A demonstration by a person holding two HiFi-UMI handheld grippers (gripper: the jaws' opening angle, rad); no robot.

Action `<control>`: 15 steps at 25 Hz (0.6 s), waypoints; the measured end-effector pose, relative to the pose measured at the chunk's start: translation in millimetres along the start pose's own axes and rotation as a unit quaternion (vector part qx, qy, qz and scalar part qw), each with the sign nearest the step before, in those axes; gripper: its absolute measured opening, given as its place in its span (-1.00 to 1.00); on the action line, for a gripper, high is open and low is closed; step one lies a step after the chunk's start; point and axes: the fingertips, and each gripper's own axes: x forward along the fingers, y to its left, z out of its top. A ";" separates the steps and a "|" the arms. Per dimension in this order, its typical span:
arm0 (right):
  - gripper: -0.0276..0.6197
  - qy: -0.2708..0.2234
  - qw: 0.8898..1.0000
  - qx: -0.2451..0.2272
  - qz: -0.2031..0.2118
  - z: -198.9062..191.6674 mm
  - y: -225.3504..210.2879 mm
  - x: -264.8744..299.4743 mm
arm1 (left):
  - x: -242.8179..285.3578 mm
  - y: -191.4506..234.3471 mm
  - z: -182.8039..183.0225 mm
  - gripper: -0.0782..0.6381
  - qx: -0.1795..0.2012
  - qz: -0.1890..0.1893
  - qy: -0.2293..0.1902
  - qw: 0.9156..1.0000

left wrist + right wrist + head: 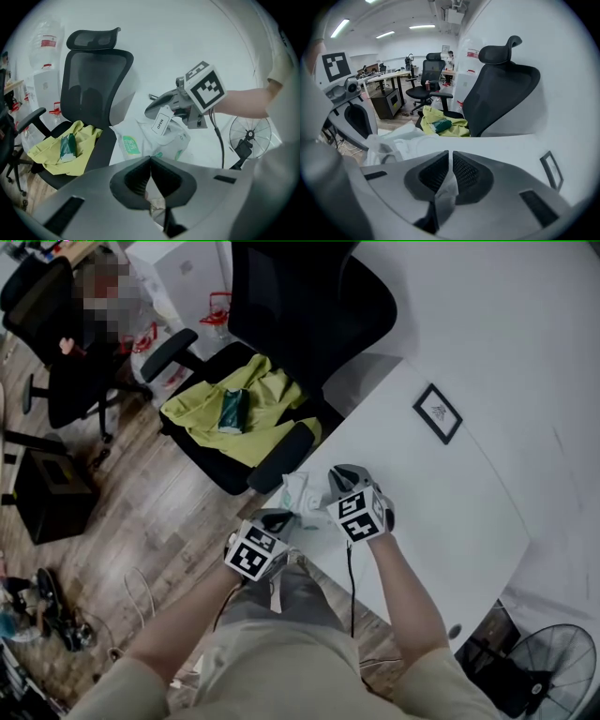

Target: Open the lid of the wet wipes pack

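White table [441, 512], one, with the single wet wipes pack [171, 140] at its near corner, between my two grippers. One black office chair [309, 306] stands at the table's edge and carries one yellow-green cloth [267, 418] with one small green packet [232, 411] lying on it.

Left gripper [150, 161]: jaws together, pinching a pale, crinkled edge of the pack. Right gripper [450, 153]: jaws almost together, clamped on a thin white sheet, which I read as the lid flap [161, 120].

Only the left gripper view shows me this flap from outside. It is lifted off the pack and hangs from the right gripper's tips, with the word OPEN printed on it. In the head view the pack sits half covered by the two marker cubes and the flap cannot be made out. One small framed picture [437, 412] lies farther along the table.
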 end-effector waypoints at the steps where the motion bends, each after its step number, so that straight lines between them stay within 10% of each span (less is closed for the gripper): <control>1: -0.77 -0.002 1.000 0.002 -0.001 -1.0 -0.6 1.0 | -0.3 0.2 0.0 -0.71 0.000 0.000 0.000 1.000; 15: -0.83 -0.129 0.977 0.172 -0.005 45.1 -20.5 -92.0 | -45.3 13.4 13.6 -0.71 -0.055 0.012 -0.010 0.998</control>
